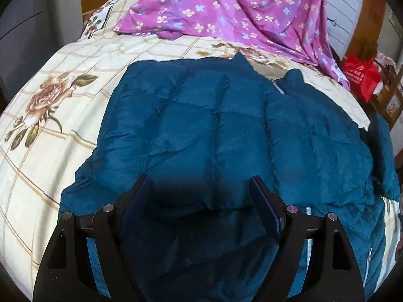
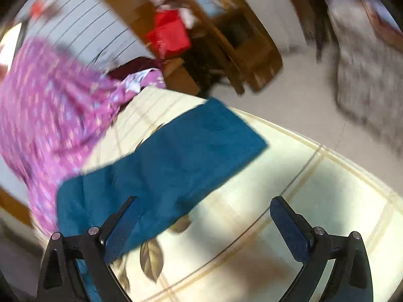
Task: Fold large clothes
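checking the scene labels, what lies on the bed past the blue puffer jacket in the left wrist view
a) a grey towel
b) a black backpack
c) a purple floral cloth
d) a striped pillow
c: beyond the blue puffer jacket, a purple floral cloth drapes over the far end of the bed sheet.

A teal quilted puffer jacket (image 1: 216,125) lies spread flat on the bed (image 1: 50,130), collar toward the far end and a white zipper showing along its right part. One side has been folded inward over the body, giving a puffy doubled layer. In the right wrist view a sleeve (image 2: 176,156) lies stretched out flat toward the bed's edge, blurred.
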